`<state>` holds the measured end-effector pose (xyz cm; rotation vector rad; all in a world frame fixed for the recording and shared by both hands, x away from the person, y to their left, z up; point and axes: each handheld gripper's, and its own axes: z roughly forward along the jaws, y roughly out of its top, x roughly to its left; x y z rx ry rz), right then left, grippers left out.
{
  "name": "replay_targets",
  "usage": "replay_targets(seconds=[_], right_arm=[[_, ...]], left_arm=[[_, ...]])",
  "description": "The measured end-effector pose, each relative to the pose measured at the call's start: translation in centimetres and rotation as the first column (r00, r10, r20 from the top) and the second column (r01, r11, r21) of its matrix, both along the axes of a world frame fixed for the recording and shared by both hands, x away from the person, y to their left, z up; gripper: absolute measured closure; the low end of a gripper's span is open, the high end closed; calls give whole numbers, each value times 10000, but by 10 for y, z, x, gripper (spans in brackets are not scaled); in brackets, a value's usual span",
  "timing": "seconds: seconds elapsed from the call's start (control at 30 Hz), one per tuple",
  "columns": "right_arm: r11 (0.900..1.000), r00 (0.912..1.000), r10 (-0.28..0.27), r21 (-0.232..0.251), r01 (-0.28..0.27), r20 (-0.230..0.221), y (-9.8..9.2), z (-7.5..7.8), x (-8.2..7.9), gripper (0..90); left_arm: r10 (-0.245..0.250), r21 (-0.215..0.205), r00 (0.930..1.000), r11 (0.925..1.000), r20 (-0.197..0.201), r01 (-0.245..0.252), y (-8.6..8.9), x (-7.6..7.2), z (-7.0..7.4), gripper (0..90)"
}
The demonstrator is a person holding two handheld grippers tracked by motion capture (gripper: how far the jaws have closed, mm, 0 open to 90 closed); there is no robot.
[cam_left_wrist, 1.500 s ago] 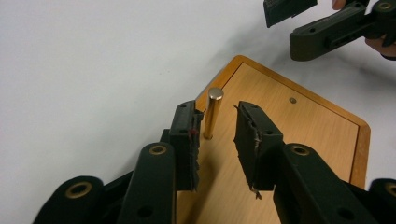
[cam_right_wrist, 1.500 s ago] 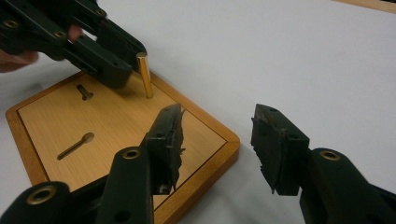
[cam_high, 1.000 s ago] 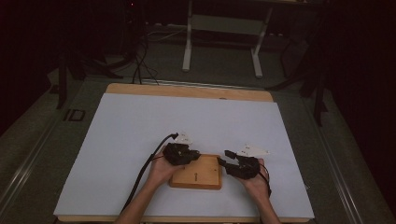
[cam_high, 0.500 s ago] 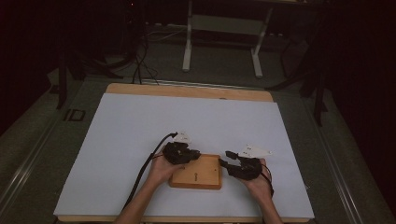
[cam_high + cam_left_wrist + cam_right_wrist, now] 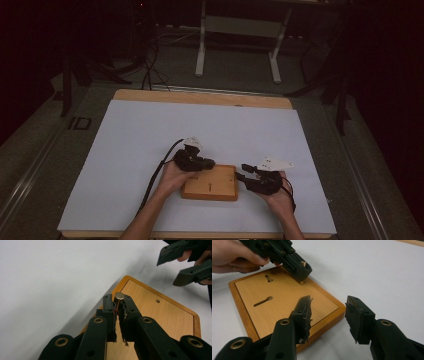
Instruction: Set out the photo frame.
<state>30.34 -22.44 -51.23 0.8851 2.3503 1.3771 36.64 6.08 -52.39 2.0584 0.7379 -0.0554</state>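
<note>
A flat wooden board point(image 5: 210, 184) with keyhole slots lies on the white table cover point(image 5: 150, 135). My left gripper point(image 5: 211, 163) reaches over the board's far left corner. In the left gripper view its jaws point(image 5: 117, 300) are shut on a small round peg point(image 5: 119, 295), upright at that corner point(image 5: 125, 280). My right gripper point(image 5: 240, 176) sits at the board's right edge. In the right gripper view it point(image 5: 328, 301) is open and its jaws have just been closing. The board's corner point(image 5: 337, 308) lies between the pads, and neither pad touches it.
The left gripper's cable point(image 5: 155, 180) trails back toward the near table edge. A bare wooden strip point(image 5: 200, 97) runs along the table's far side. Beyond it are a dark floor, cables and a metal stand point(image 5: 235, 50).
</note>
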Motion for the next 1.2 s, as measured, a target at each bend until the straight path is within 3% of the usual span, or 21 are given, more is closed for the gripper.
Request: replay_targets(seconds=[0.27,0.3,0.7,0.97,1.2], right_arm=[[9996,9997,209,-215,-206,128,2,1,-3,538],[9996,9997,196,-225,-193,148,1,2,-3,538],[9984,9984,521,-223,-516,203,1,6,-10,553],[9950,9962,851,-547,-840,179,-4,3,-19,515],[9924,9922,1198,-341,-1186,334,-5,3,-22,487]], left_arm=[[-44,-148,9987,9999,-509,36,1,7,0,840],[-7,-156,9974,9999,-721,-4,1,9,1,840],[95,-403,9879,9991,-1551,-159,2,18,0,840],[75,-486,9815,9987,-1915,-171,3,23,0,840],[-11,-508,9771,9987,-2130,-100,3,26,0,839]])
